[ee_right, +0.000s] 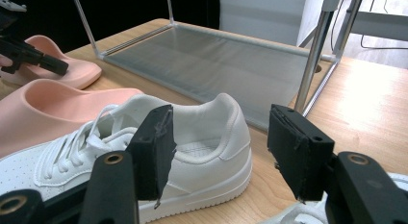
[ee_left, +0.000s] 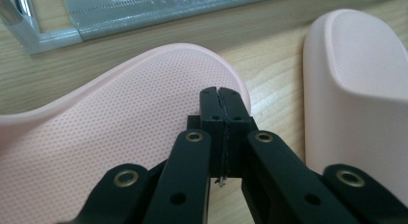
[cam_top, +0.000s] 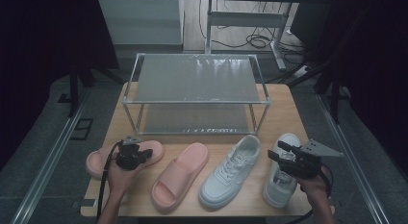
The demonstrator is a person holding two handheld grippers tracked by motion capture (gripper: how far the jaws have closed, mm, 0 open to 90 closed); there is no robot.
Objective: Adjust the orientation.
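— Wooden table [cam_top: 288, 108], dim room: we see our left gripper [cam_top: 144, 154] over the left pink slide [cam_top: 98, 161], in front of the shoe rack [cam_top: 195, 82], jaws pressed together on nothing.

— Right gripper [cam_top: 279, 152]?

— Spread wide, empty, above the right white sneaker [cam_top: 281, 180], also in front of the rack.

— How will the slide handle?

— We judge it light, soft foam with a dimpled footbed; its strap or side edge looks the best hold.
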